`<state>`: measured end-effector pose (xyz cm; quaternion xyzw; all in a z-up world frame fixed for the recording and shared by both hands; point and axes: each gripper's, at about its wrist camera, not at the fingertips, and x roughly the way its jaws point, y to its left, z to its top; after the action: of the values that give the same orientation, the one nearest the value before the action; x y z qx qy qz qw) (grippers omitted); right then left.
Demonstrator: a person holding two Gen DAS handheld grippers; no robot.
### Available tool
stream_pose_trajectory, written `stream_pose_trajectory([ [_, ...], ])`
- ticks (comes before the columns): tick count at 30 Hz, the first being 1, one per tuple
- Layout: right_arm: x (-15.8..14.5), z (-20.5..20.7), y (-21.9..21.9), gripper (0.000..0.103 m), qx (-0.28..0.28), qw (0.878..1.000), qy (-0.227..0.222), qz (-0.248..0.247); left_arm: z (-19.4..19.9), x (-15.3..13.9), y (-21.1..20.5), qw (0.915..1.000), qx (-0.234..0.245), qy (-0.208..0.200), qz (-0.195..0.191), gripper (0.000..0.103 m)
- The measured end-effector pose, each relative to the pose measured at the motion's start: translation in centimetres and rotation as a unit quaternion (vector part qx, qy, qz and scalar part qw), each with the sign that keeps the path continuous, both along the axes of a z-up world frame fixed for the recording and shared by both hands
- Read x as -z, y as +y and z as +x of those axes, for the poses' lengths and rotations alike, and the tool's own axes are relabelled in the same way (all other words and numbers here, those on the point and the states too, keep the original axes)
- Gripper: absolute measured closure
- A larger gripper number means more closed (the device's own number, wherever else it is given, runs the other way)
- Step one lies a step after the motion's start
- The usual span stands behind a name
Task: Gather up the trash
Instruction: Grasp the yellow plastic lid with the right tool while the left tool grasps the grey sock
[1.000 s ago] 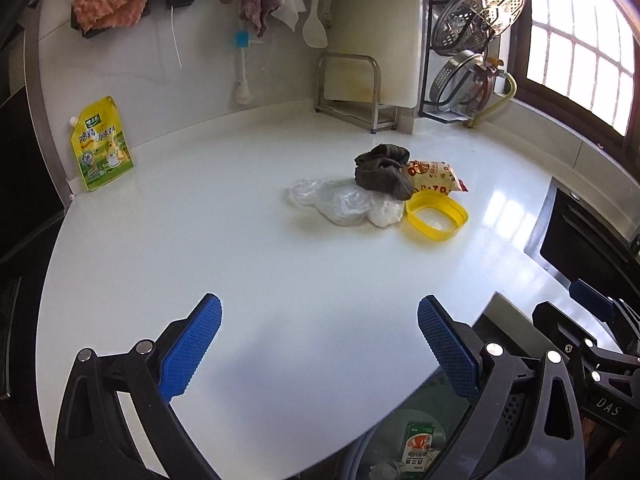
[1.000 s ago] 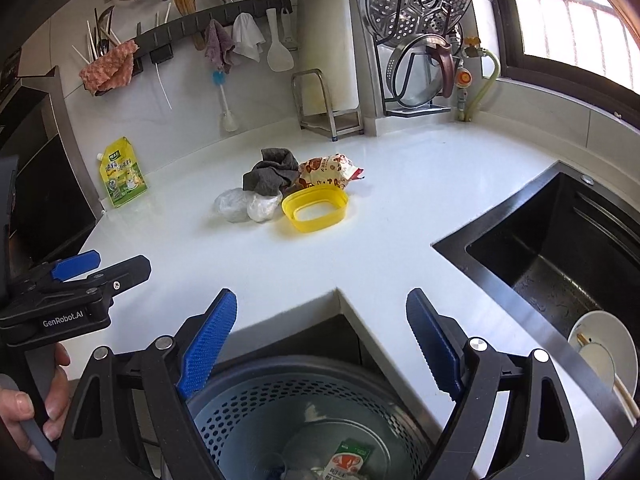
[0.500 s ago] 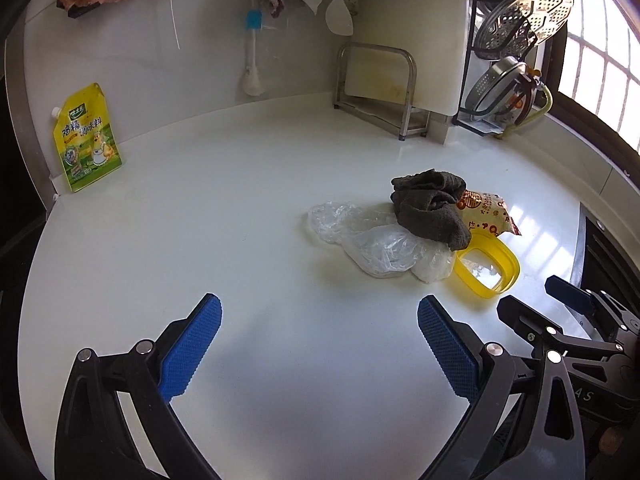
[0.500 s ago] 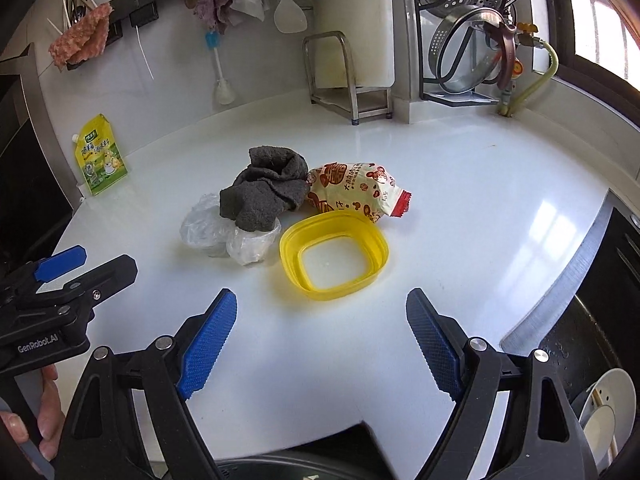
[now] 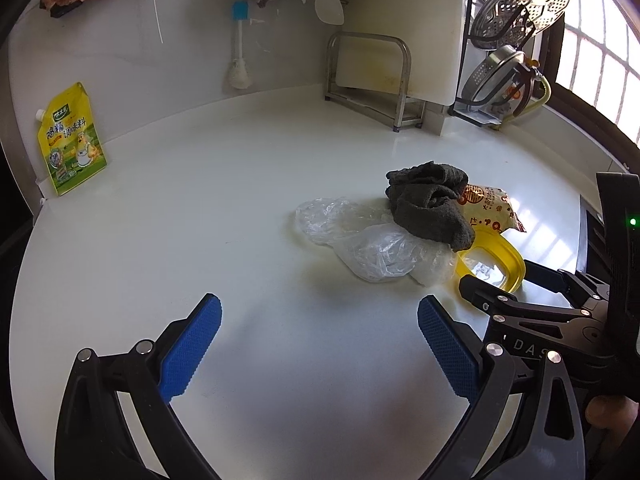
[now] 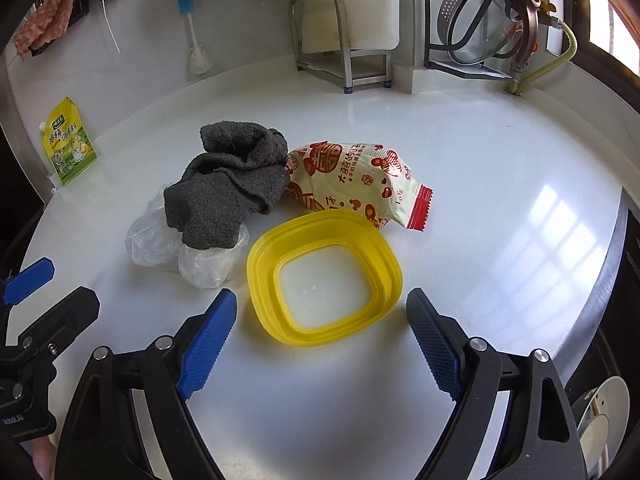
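On the white counter lies a heap: a yellow plastic rim (image 6: 324, 276), a red-and-cream snack bag (image 6: 352, 176), a dark grey cloth (image 6: 232, 188) and crumpled clear plastic bags (image 6: 176, 248). My right gripper (image 6: 320, 344) is open and empty, its jaws standing either side of the yellow rim's near edge. My left gripper (image 5: 320, 348) is open and empty, just short of the clear plastic bags (image 5: 368, 240). The cloth (image 5: 428, 204), the snack bag (image 5: 492, 208) and the yellow rim (image 5: 496, 260) also show in the left wrist view.
A yellow-green seasoning pouch (image 5: 70, 140) leans on the back wall at left. A metal rack (image 6: 340, 40) with a cutting board and a dish rack (image 6: 484, 20) stand at the back. A black sink (image 6: 616, 320) holding a white dish lies at right.
Both grippers have moved forward from over the bin toward the heap. The bin has dropped out of view. The right gripper now straddles the yellow rim.
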<state>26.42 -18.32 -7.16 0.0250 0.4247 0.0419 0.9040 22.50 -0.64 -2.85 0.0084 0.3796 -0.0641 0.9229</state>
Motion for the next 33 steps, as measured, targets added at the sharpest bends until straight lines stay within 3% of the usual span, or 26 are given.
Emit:
stream_pose_trajectory([
  [9,-0.1,0.9,0.1,0.021,0.005,1.000,0.000,-0.010,0.2,0.0,-0.6,1.0000,0.004,0.000,0.006,0.006],
  [12,-0.2,0.7,0.2,0.030,0.004,1.000,-0.004,-0.018,0.2,-0.1,-0.8,1.0000,0.005,-0.002,0.005,0.006],
  [15,-0.3,0.5,0.1,0.032,0.002,1.000,-0.006,-0.010,0.3,-0.2,-1.1,1.0000,0.005,-0.003,0.007,0.006],
  [27,-2.2,-4.9,-3.9,0.033,0.025,0.999,-0.039,0.023,3.1,-1.5,-4.6,0.9997,0.022,-0.003,-0.002,0.006],
  [33,-2.3,-6.6,-6.0,0.033,0.032,0.997,-0.046,0.050,6.2,-1.5,-7.3,0.9995,0.016,-0.011,0.024,0.006],
])
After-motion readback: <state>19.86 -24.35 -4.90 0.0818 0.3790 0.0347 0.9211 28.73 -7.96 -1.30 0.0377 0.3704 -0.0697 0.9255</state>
